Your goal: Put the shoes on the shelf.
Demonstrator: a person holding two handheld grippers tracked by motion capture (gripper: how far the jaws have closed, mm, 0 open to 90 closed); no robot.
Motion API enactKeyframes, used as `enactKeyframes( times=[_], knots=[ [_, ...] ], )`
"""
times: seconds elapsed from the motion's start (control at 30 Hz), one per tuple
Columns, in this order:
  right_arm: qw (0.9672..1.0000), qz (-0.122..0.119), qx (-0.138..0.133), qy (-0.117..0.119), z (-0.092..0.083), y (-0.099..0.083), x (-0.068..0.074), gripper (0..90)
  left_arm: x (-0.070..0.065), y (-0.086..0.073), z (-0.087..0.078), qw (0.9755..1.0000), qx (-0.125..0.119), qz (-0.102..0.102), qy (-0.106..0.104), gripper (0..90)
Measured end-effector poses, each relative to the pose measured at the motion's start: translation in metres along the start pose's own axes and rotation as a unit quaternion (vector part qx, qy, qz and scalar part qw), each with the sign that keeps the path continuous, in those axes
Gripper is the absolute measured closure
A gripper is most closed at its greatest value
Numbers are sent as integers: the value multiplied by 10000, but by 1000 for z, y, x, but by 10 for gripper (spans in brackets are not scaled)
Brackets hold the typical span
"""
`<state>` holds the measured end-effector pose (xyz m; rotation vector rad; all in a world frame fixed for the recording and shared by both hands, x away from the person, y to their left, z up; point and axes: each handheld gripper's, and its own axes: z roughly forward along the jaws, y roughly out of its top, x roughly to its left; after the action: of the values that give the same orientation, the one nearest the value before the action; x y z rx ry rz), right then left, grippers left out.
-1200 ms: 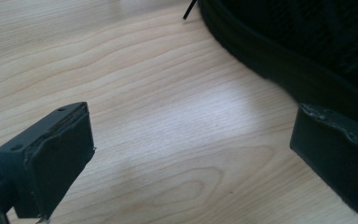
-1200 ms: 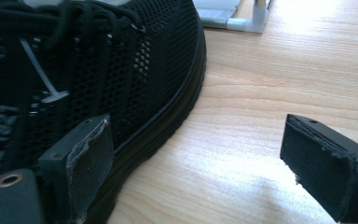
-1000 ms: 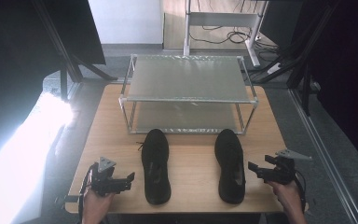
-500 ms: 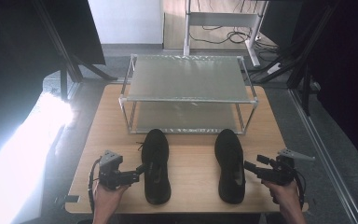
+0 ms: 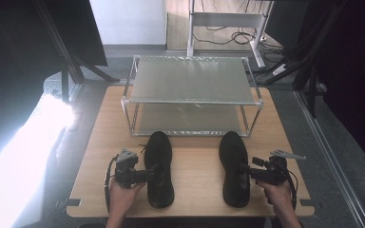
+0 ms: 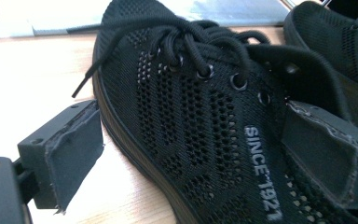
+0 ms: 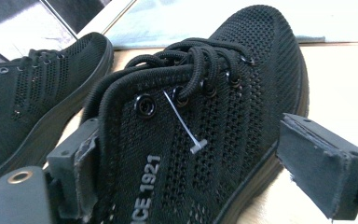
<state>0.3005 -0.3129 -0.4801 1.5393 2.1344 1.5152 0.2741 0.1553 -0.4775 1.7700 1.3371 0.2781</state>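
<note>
1. Two black shoes, the left shoe (image 5: pixel 158 168) and the right shoe (image 5: pixel 234 167), are laid side by side on the counter (image 5: pixel 197 164), toes toward the rack (image 5: pixel 190 95), apparently for shelving.
2. The left shoe's side is straddled by the left hand-held gripper (image 5: pixel 148 175); its jaws have just been closing but are not yet pressed on.
3. The right shoe is likewise bracketed by the right hand-held gripper (image 5: pixel 248 174), jaws wide, nothing gripped.

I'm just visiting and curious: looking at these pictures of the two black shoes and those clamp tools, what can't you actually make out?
- Left shoe: heel cut off by the left gripper view's bottom edge; the printed words run off it.
- Right shoe: in the right gripper view a jaw pad covers part of its side print.
- Rack: its lower shelf lies in shadow in the high view; contents unclear.
- Left gripper and right gripper: too small there to judge contact.
</note>
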Motion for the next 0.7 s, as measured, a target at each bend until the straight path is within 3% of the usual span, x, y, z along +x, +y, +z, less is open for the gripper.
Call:
enactKeyframes(
  times=[0.13,0.17,0.23,0.37,0.43,0.47,0.57,0.63,0.67,0.7],
  knots=[
    [9997,-144,198,-97,14,0,4,120,2,0,2,9998,5,-105,-179,66],
    [9983,-370,298,-345,21,0,7,116,1,0,2,9997,18,-86,-217,73],
    [9975,-451,330,-432,23,0,8,119,-2,1,4,9996,72,-11,-287,73],
    [9958,-557,356,-636,25,1,10,188,-6,0,14,9992,333,118,-165,75],
    [9949,-574,370,-746,23,1,11,251,-5,-3,18,9992,381,19,-139,79],
    [9939,-588,385,-849,22,1,11,318,-4,-5,21,9991,420,29,-27,121],
    [9924,-603,374,-1007,22,0,13,386,-2,-7,22,9989,467,-14,30,157],
    [9886,-724,426,-1252,23,0,16,476,1,-7,19,9987,468,3,186,274],
    [9886,-724,426,-1252,23,0,16,476,1,-7,19,9987,468,3,186,325],
    [9872,-762,434,-1332,23,0,17,511,2,-8,18,9987,468,36,222,325]
  ],
)
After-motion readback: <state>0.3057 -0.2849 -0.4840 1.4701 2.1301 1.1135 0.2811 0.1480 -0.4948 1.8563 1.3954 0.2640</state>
